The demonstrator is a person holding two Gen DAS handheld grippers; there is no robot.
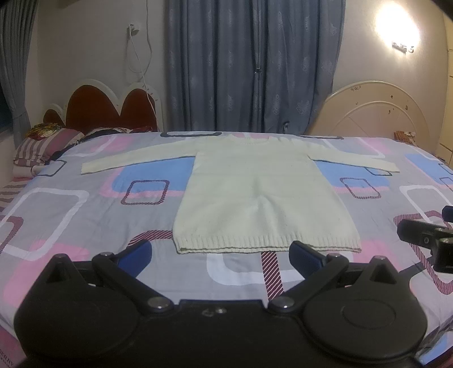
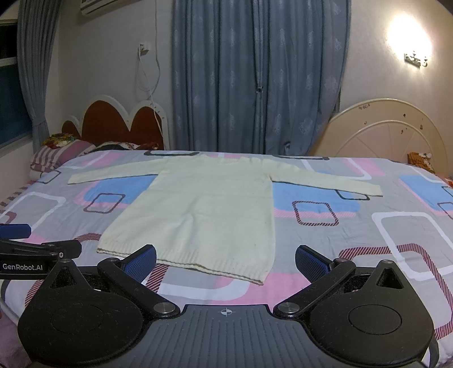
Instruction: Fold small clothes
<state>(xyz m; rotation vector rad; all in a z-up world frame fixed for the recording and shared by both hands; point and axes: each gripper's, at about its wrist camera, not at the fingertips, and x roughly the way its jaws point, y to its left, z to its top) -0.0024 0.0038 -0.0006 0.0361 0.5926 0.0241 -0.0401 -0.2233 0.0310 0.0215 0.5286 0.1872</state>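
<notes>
A pale cream sweater [image 1: 263, 192] lies flat, sleeves spread, on the patterned bedsheet [image 1: 70, 215], while the left gripper [image 1: 220, 254] and right gripper [image 2: 225, 260] hover near its ribbed hem, both spread wide and seemingly touching nothing.

Blue-grey curtains [image 1: 254, 65] hang closed on the far wall, between 2 headboards: a red scalloped one [image 1: 110, 104] left, a cream arched one [image 1: 376, 113] right. A wall lamp [image 1: 396, 25] glows.
</notes>
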